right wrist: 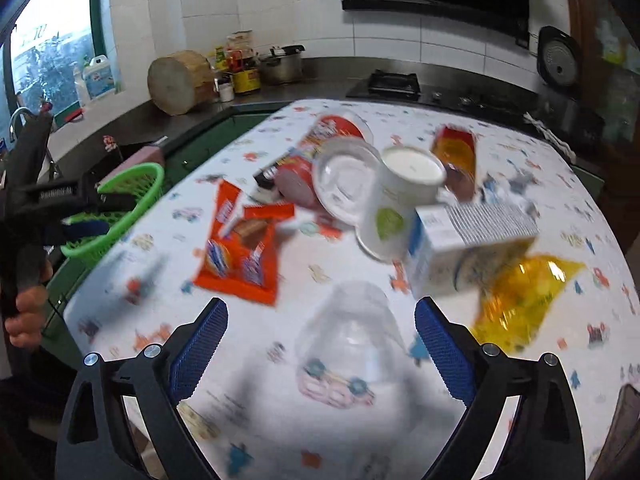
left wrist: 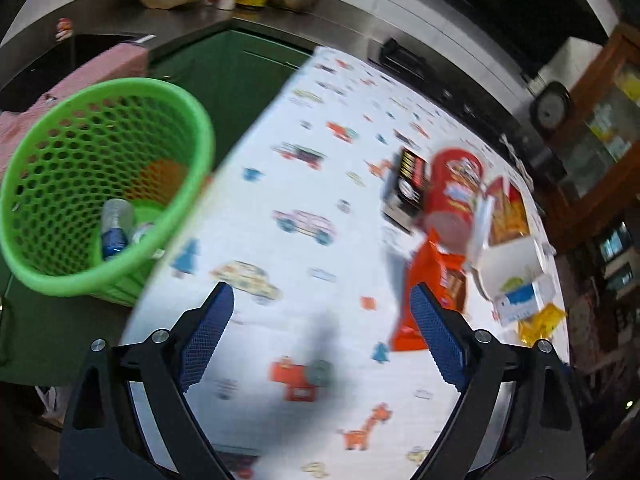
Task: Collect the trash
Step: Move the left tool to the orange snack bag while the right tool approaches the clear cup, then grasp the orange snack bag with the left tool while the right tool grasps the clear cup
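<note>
The green basket (left wrist: pixel 100 184) sits just off the table's near-left edge, low enough that trash can be dropped straight in; a small bottle (left wrist: pixel 116 228) and something pale beside it lie at its bottom, so I judge the collecting is under way with most of it still to do. The left gripper (left wrist: pixel 322 312) hangs over a bare stretch of the printed tablecloth (left wrist: pixel 320 160) with its blue pads spread wide and nothing between them, near the basket. The right gripper (right wrist: pixel 322 320) is likewise spread and empty, but it lines up on a clear plastic cup (right wrist: pixel 352 344) lying on the cloth just ahead of its fingers, which looks like the next thing to take. Beyond it the rest of the litter is bunched mid-table: an orange snack wrapper (right wrist: pixel 240 248), a red tube can (right wrist: pixel 298 178) on its side, a white paper cup (right wrist: pixel 396 204) tipped over, a white carton (right wrist: pixel 460 248) and a yellow packet (right wrist: pixel 524 296). The clear cup is thin and should be squeezed gently.
</note>
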`<move>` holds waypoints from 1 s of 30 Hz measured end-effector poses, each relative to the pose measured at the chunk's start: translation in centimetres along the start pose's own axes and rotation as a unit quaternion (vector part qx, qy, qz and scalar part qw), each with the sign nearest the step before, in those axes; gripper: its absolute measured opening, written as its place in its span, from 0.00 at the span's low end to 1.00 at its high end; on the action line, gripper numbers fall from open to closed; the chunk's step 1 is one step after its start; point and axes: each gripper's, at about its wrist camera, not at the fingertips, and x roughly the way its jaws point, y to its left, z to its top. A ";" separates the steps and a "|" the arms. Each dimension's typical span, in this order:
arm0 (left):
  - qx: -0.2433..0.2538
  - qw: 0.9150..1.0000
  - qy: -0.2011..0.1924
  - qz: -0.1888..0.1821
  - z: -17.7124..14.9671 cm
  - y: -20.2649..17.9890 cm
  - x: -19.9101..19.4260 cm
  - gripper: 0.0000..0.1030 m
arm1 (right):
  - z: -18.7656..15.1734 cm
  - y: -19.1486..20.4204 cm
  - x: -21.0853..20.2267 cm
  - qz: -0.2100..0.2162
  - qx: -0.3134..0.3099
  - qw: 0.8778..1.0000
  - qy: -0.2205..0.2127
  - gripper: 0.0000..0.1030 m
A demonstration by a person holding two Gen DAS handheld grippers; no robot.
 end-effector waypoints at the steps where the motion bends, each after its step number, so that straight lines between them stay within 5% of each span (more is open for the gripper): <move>1: 0.005 1.000 0.006 -0.004 -0.2 -0.7 0.4 0.87 | -0.2 -0.2 0.2 0.003 0.005 1.000 0.003 0.89; 11: 0.042 0.998 0.035 -0.008 -1.3 -5.7 3.4 0.88 | -1.3 -1.5 1.9 0.003 0.038 0.999 0.015 0.89; 18: 0.073 0.996 0.046 0.015 -1.7 -8.6 5.8 0.89 | -1.7 -2.4 2.3 0.011 0.054 0.998 0.023 0.60; 30: 0.093 0.992 0.056 0.057 -2.0 -10.9 8.9 0.89 | -2.2 -3.5 1.0 0.020 0.070 0.997 0.014 0.59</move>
